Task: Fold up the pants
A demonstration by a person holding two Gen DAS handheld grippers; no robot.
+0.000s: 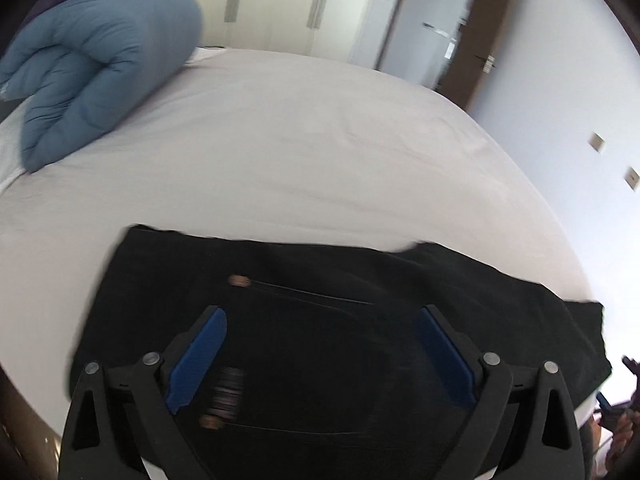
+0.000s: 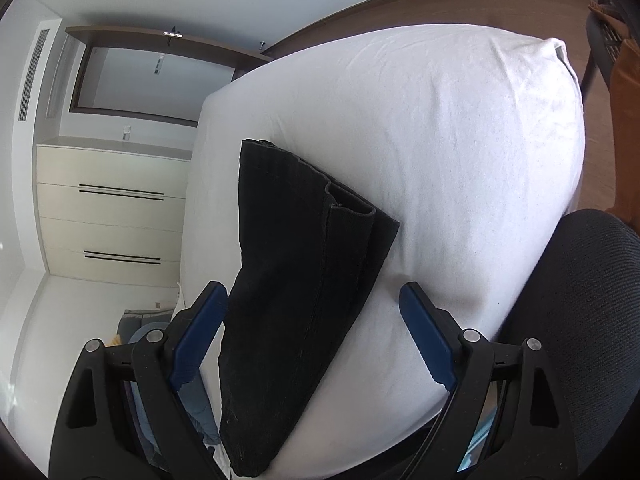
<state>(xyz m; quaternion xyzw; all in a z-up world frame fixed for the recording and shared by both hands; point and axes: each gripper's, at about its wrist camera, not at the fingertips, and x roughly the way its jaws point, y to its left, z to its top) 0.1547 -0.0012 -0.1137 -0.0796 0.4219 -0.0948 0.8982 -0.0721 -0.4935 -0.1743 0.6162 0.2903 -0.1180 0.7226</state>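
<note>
Left hand-held gripper [image 1: 322, 354]: jaws spread wide, holding nothing. It hangs over the waist end of the pants, and its blue pads [image 1: 198, 358] straddle the cloth without pinching it, probably lining up for a grasp or a smoothing pass.

Right hand-held gripper [image 2: 314, 336]: also wide open and empty. It points along the leg end of the pants; whether its blue pads [image 2: 426, 338] touch the cloth or sit just above it cannot be told.

Pants [image 1: 320, 320]: black, lying flat on the bed near its close edge. From the left wrist view the rear pocket seams and small copper rivets [image 1: 239, 280] face up. From the right wrist view the two legs lie stacked one on the other, their hems [image 2: 348, 204] nearly lined up at the far end, so the lengthwise fold looks done and a crosswise fold seems to remain.

Bed [image 1: 280, 140]: white sheet, broad and mostly bare, giving a flat place to fold. The pants lie close to the edge, likely for easy reach.

Duvet [image 1: 96, 72]: blue, rolled up at the far left of the bed, well apart from the pants and out of the folding area.

Chair [image 2: 580, 300]: dark mesh seat just beside the bed corner, on the right of the right gripper.

Room: pale wardrobe doors [image 2: 116, 208] and a doorway beyond the bed.
</note>
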